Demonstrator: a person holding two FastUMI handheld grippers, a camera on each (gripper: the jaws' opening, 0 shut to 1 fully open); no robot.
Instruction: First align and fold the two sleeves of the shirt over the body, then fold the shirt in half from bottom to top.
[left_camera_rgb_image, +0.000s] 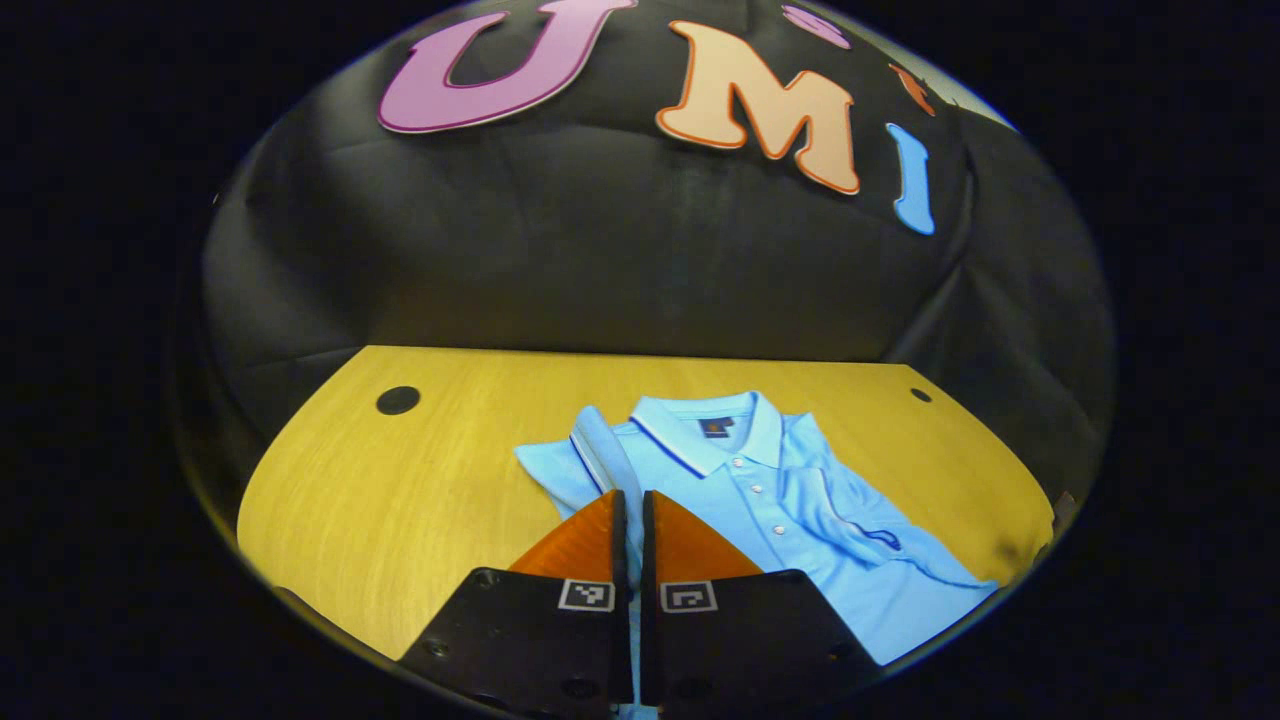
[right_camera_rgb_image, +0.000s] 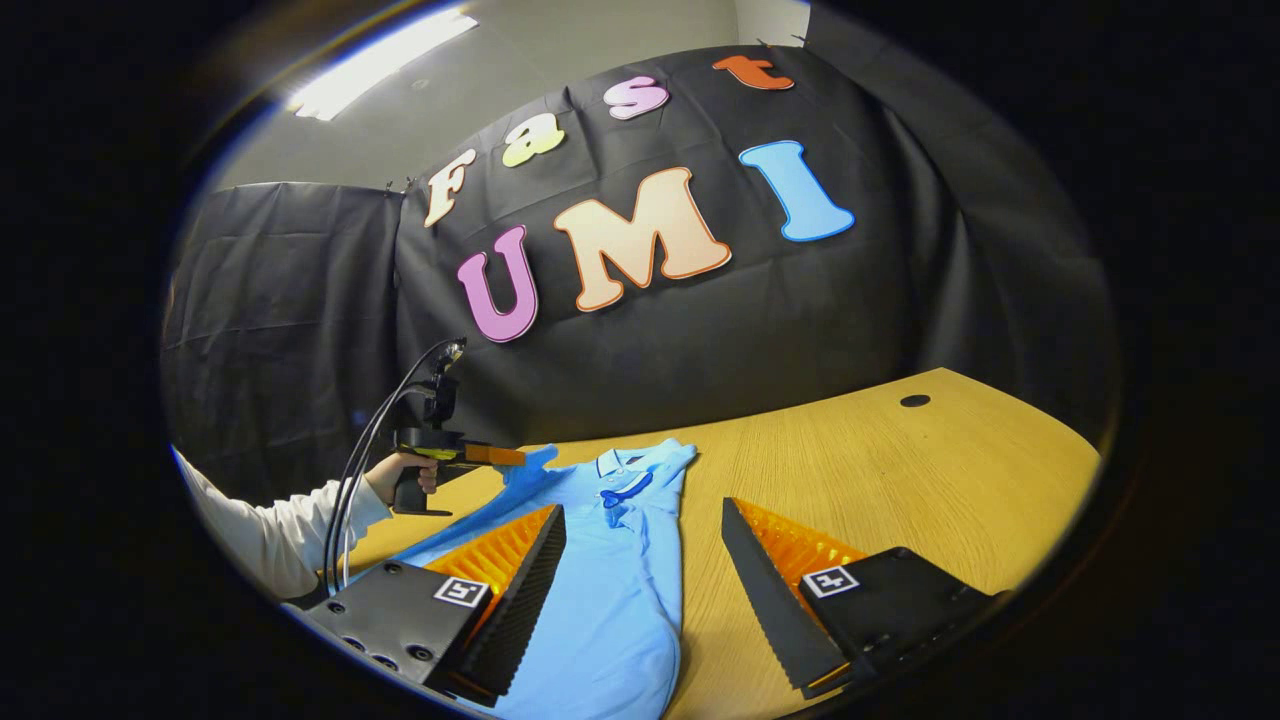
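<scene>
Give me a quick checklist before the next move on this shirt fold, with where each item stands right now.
1. Left gripper shut on the left sleeve: ok, fingers closed with blue cloth between them.
2. Left sleeve lifted off the table: ok, it hangs from the gripper in the right gripper view.
3. Right sleeve folded over the shirt body: ok.
4. Right gripper free: ok, open above the shirt.
5. Left sleeve edge aligned with the body: cannot tell.
</scene>
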